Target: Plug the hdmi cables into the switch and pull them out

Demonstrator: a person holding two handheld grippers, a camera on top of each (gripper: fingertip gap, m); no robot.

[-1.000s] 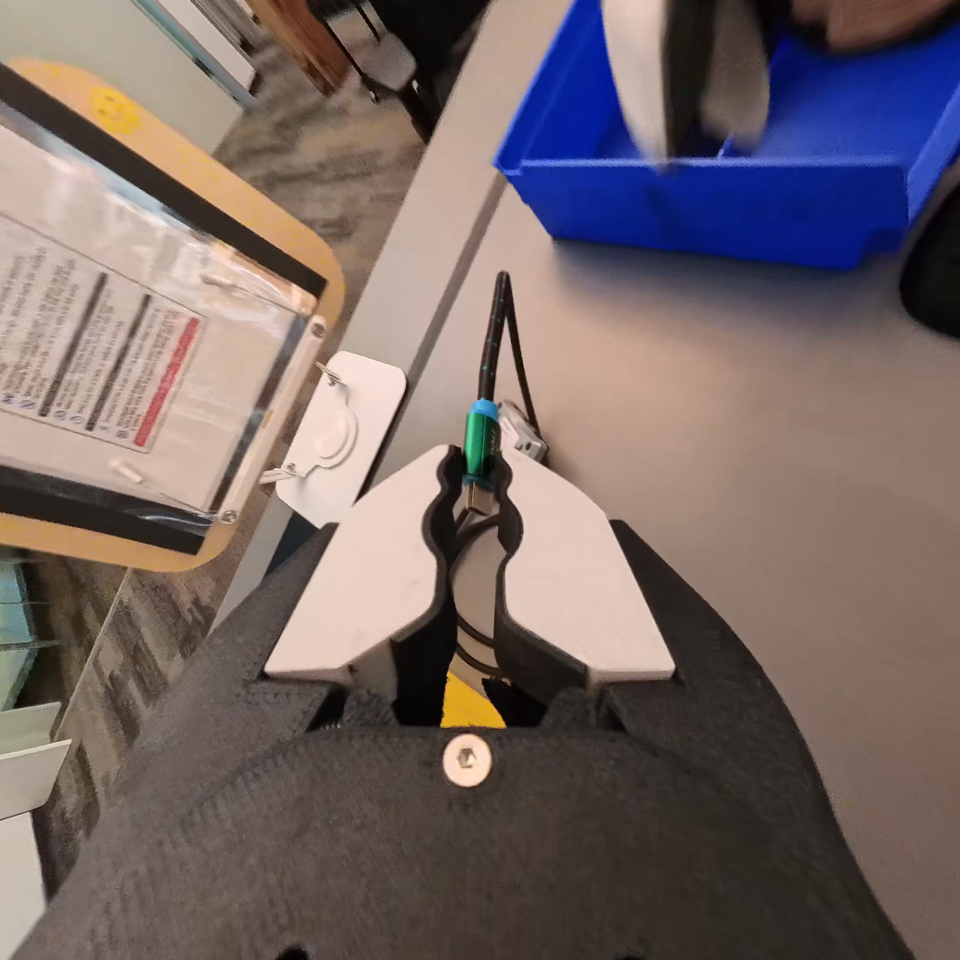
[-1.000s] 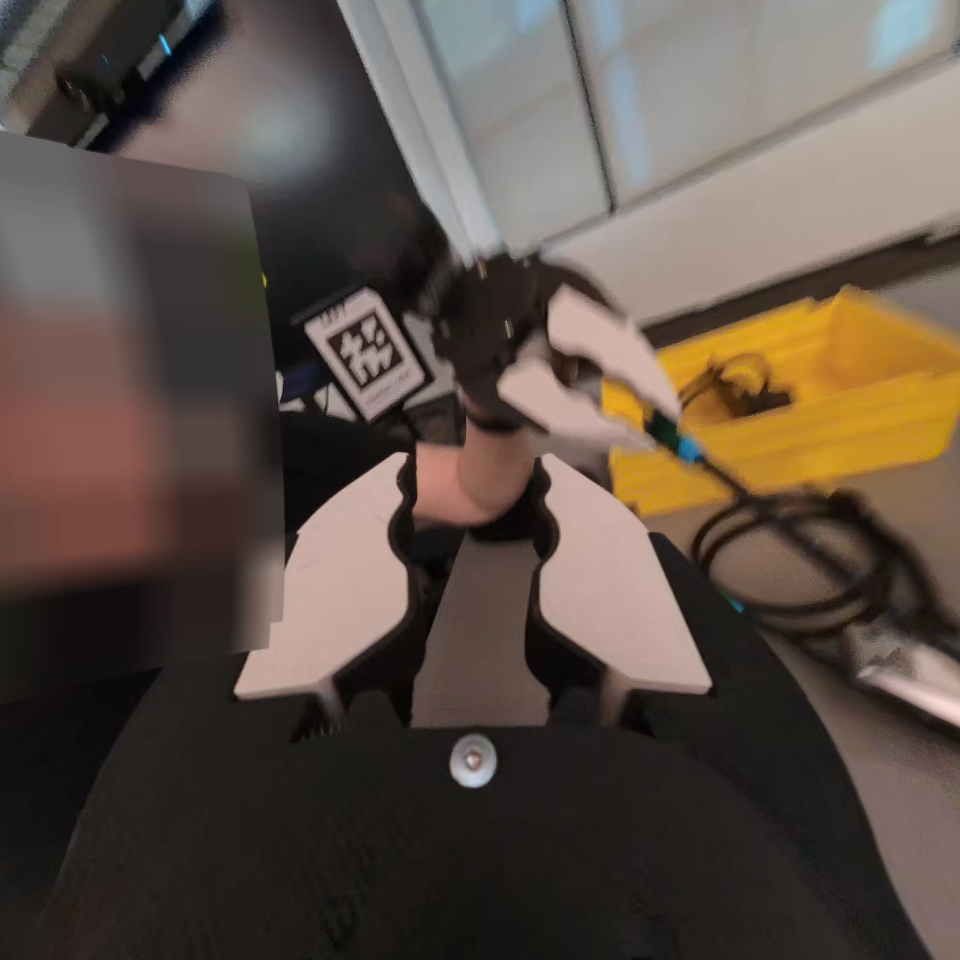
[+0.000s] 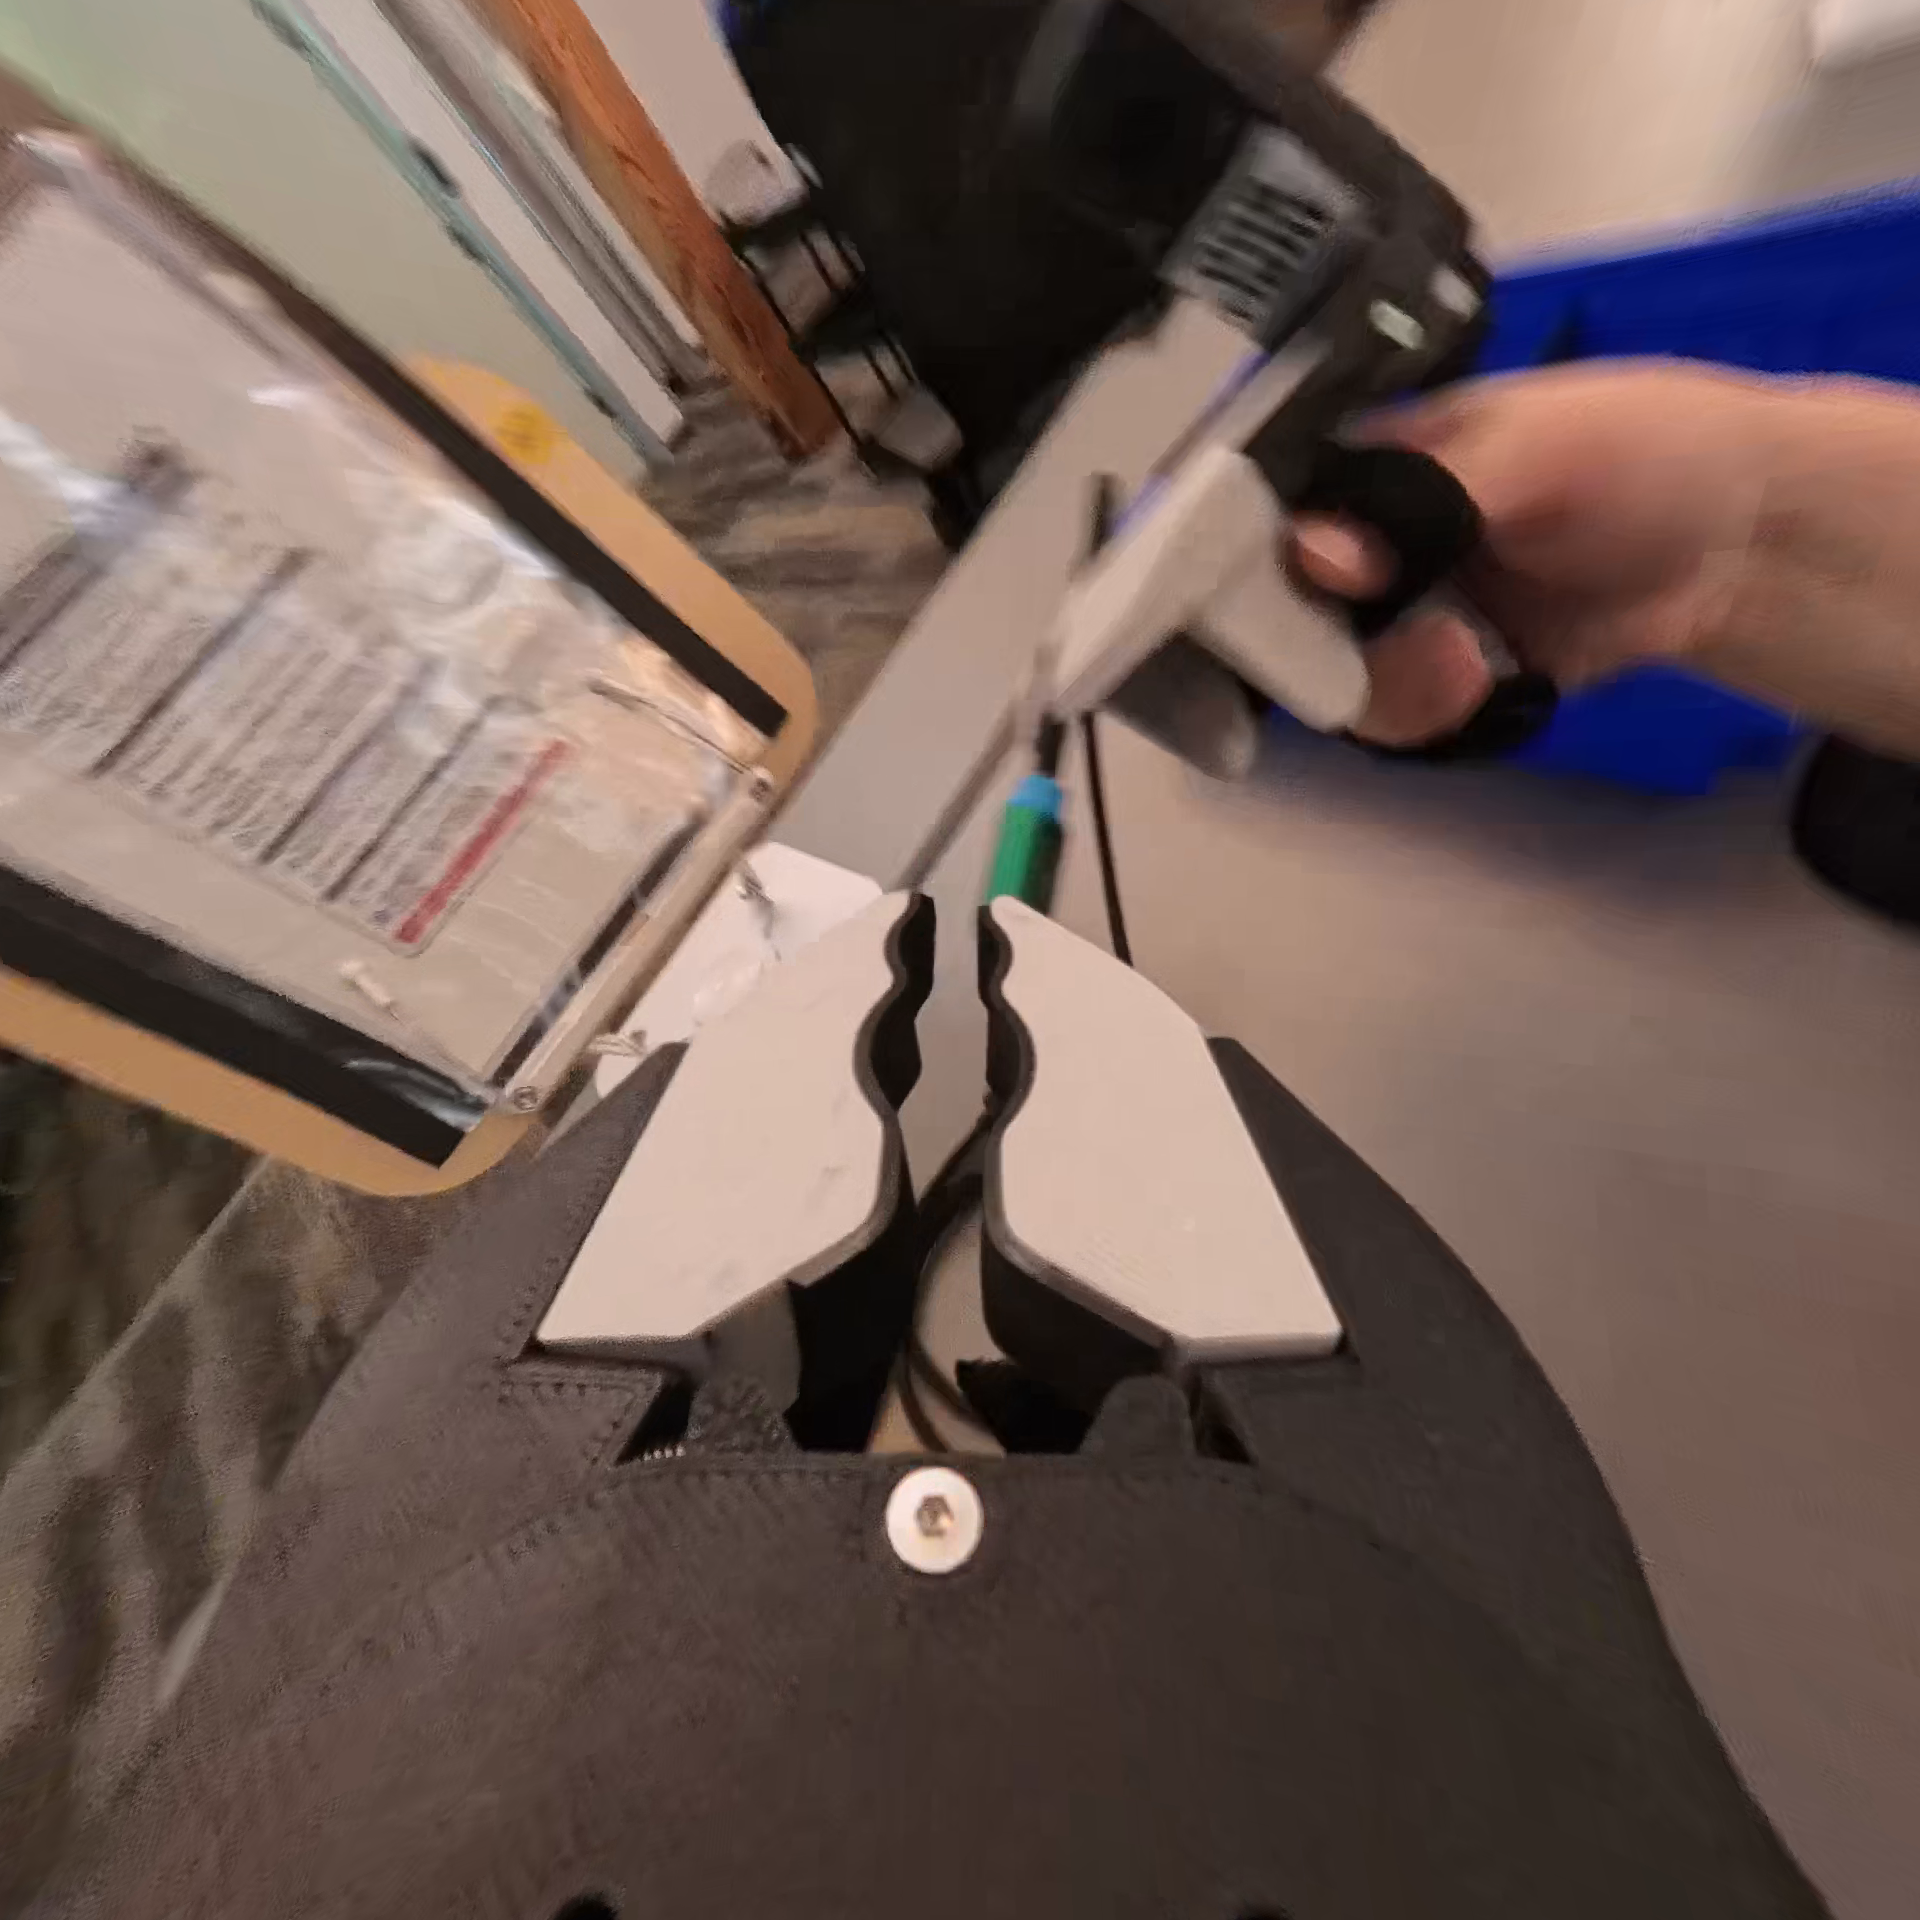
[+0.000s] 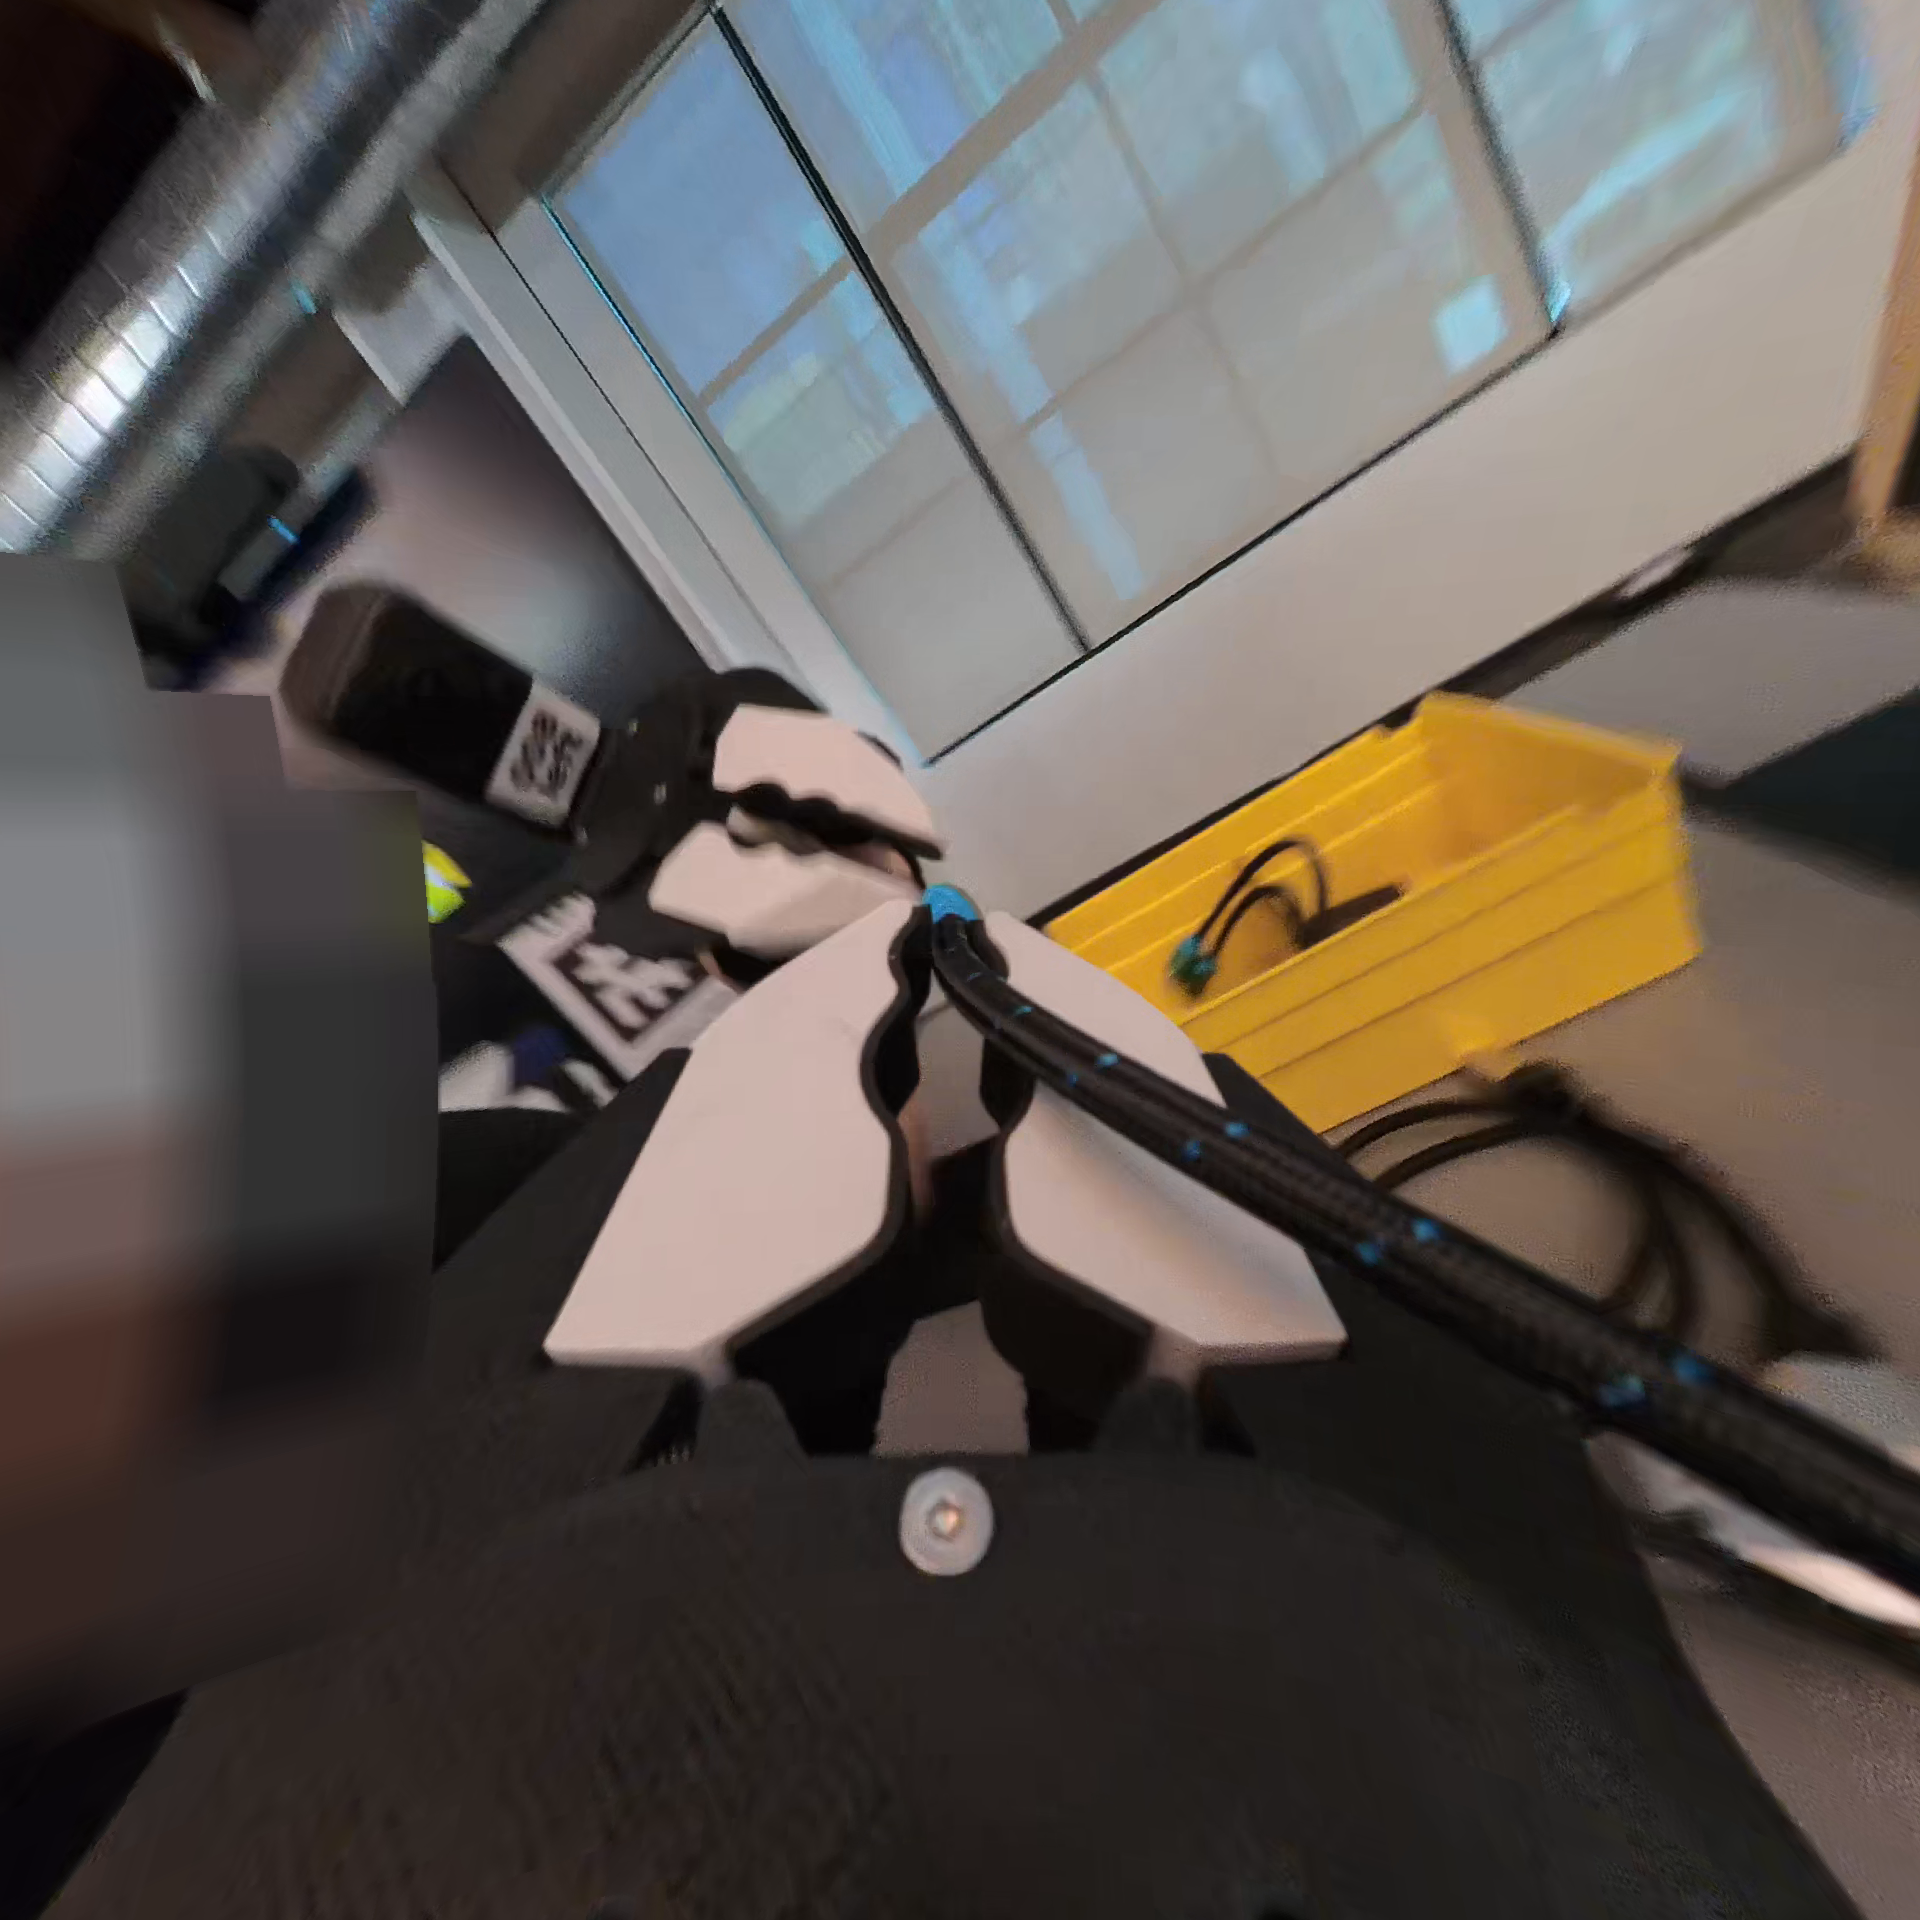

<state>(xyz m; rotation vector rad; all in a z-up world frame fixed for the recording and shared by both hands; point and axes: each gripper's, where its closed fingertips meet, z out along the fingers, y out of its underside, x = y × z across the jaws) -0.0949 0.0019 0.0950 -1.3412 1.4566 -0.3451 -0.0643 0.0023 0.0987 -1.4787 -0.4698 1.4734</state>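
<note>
Yellow bin [image 4: 1621,831] holds black cable [image 4: 1262,894]; right hand-held gripper [image 4: 951,920] pinching braided cable [image 4: 1299,1174]; left hand-held gripper [image 3: 956,914] slightly spread.

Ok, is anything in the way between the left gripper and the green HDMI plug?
Nothing visible. The green HDMI plug hangs just beyond the left gripper, its cable held by the right gripper.

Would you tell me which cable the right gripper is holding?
The blue-flecked braided cable, pinched by the right gripper; the other cable lies in the yellow bin.
</note>
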